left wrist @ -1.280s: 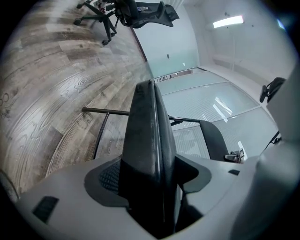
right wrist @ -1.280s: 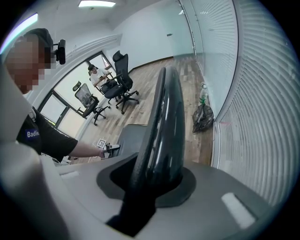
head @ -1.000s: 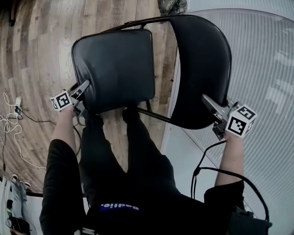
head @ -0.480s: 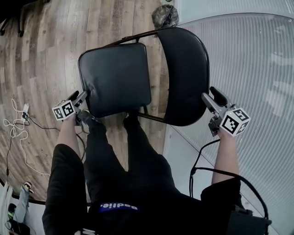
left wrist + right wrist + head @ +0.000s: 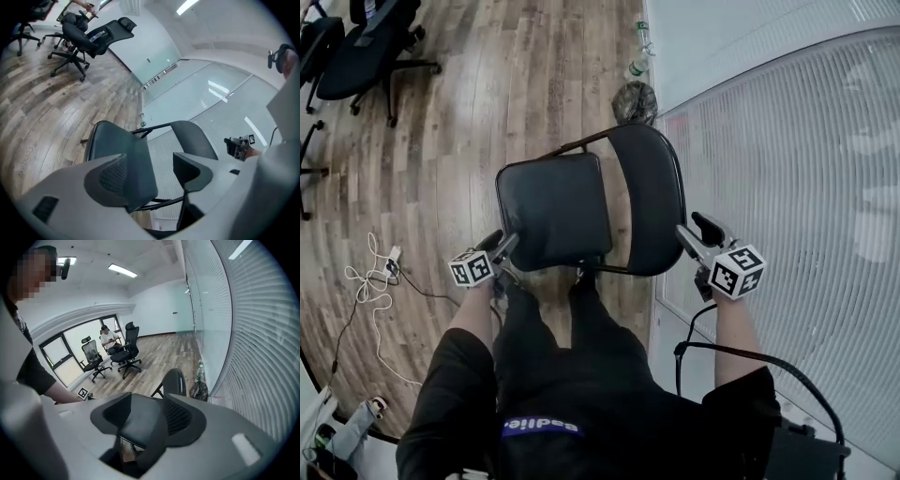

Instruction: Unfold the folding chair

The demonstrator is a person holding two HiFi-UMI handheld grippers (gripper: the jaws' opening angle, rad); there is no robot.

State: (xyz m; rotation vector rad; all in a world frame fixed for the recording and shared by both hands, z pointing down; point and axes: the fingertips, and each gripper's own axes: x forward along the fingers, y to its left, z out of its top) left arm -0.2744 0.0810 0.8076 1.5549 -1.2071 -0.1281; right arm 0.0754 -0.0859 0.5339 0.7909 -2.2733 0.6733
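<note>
The black folding chair stands opened on the wood floor, its seat [image 5: 548, 211] level and its backrest [image 5: 652, 192] upright. My left gripper [image 5: 499, 247] hangs above the seat's near left corner, raised off it. Its jaws have just opened wide and hold nothing; the seat [image 5: 117, 143] shows beyond them. My right gripper [image 5: 697, 235] hovers beside the backrest's right edge, apart from it. Its jaws opened and have just closed a little, with nothing between them; the seat [image 5: 136, 423] and backrest [image 5: 174, 380] lie farther off.
Wheeled office chairs [image 5: 356, 47] stand at the far left. White cables [image 5: 375, 281] trail on the floor to the left. A dark bag [image 5: 635, 98] and bottles [image 5: 639, 66] sit by the ribbed glass wall [image 5: 787, 187] on the right. My legs are just behind the chair.
Both grippers have risen up and off the chair. The right one let go of the backrest's edge, the left one left the seat's corner. The chair now looks smaller and lower.
</note>
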